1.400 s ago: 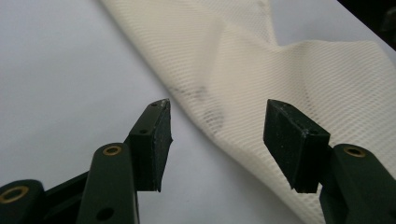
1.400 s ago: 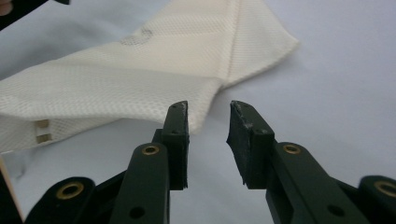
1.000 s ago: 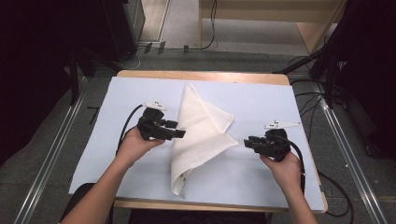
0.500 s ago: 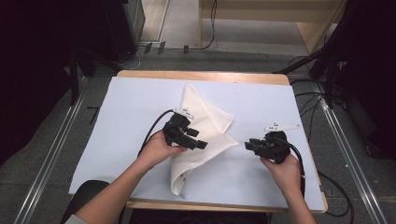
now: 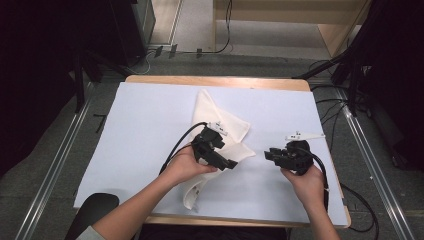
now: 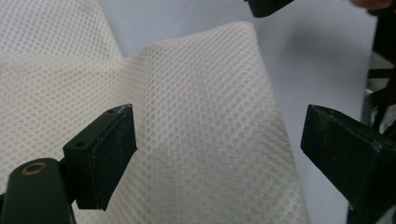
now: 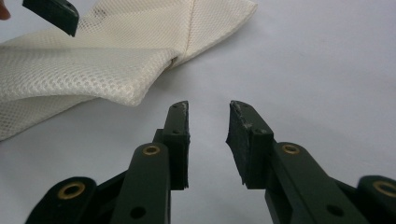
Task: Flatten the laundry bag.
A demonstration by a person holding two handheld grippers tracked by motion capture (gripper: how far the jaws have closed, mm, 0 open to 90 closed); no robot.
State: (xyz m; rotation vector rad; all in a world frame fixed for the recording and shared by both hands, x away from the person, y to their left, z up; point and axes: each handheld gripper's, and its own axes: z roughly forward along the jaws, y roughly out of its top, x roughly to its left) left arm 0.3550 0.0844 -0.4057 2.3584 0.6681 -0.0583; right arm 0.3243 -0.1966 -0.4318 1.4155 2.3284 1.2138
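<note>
Folding is partly done: the cloth (image 5: 212, 135) lies creased at worktop (image 5: 140, 130) centre, the left tool (image 5: 227, 163) gaping wide over its 4 o'clock corner, ungripped, the right tool (image 5: 267, 154) narrowly parted, empty, toward 3 o'clock.

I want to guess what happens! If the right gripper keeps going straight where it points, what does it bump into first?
Probably the folded edge of the cream mesh cloth. The right gripper, jaws open, points over bare white table cover toward it, though depth is unclear.

cream honeycomb-mesh cloth (image 5: 215, 117), pale lilac table cover (image 5: 145, 120), black grippers (image 5: 227, 164)
</note>
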